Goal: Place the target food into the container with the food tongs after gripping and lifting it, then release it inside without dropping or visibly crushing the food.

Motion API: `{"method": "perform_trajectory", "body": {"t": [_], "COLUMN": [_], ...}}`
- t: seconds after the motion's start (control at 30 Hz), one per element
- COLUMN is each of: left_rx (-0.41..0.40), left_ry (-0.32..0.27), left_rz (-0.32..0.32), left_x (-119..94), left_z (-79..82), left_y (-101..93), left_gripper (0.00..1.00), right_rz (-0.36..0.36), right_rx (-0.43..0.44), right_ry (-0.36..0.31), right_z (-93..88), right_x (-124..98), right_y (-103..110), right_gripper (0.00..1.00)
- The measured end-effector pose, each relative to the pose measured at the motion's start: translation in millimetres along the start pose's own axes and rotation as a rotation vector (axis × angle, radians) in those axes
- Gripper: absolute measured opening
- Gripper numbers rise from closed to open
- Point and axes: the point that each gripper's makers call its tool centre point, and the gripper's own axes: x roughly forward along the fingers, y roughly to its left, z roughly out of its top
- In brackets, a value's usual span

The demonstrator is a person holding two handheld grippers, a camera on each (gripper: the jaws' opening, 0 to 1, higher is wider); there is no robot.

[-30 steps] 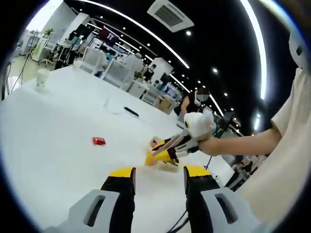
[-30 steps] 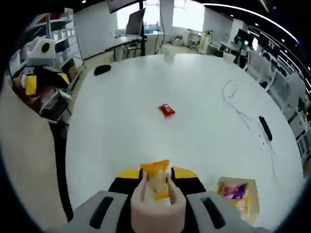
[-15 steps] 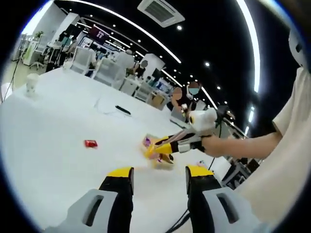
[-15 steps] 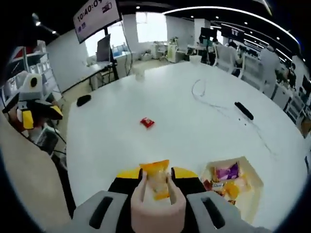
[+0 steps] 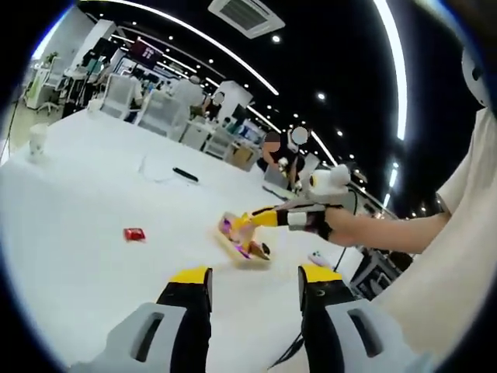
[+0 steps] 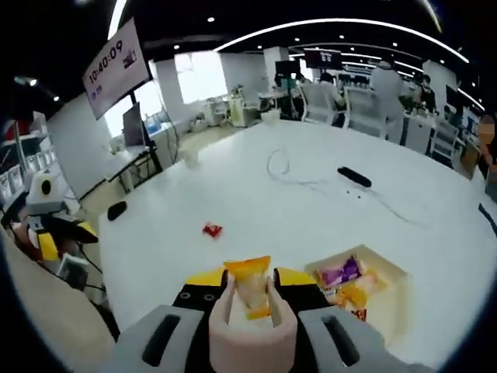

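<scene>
An orange snack packet (image 6: 248, 284) is pinched in the beige food tongs (image 6: 250, 322), and my right gripper (image 6: 250, 278) is shut on those tongs. Just right of it lies the cream container (image 6: 394, 275) with purple and orange packets inside. In the left gripper view, the right gripper (image 5: 256, 219), held by a hand, hovers with its tip over the container (image 5: 227, 237). My left gripper (image 5: 255, 277) stands open with nothing between its jaws, and it appears at the far left of the right gripper view (image 6: 54, 227).
A small red packet (image 6: 211, 229) lies on the white table (image 6: 256, 202) left of the container. Farther off are a black remote (image 6: 353, 176), a loose cable (image 6: 286, 172), a paper cup (image 5: 36, 141) and a black mouse (image 6: 116, 210). People and office chairs stand beyond the table.
My right gripper has risen with the tongs and orange packet and shifted toward the container, which now lies closer beside it. The left gripper has stayed open.
</scene>
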Motion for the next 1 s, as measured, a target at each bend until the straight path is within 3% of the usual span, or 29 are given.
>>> {"method": "perform_trajectory", "body": {"t": [0.3, 1.0], "left_rx": [0.002, -0.018], "left_ry": [0.016, 0.006], "left_rz": [-0.023, -0.018], "left_x": [4.5, 0.1], "left_z": [-3.8, -8.6], "left_y": [-4.8, -4.8], "left_gripper": [0.44, 0.43], "right_rz": [-0.077, -0.194], "right_rx": [0.041, 0.081], "right_ry": [-0.031, -0.127], "right_z": [-0.2, 28.4], "right_x": [-17.8, -50.4], "right_y": [-24.8, -68.4], "right_gripper": [0.21, 0.21]}}
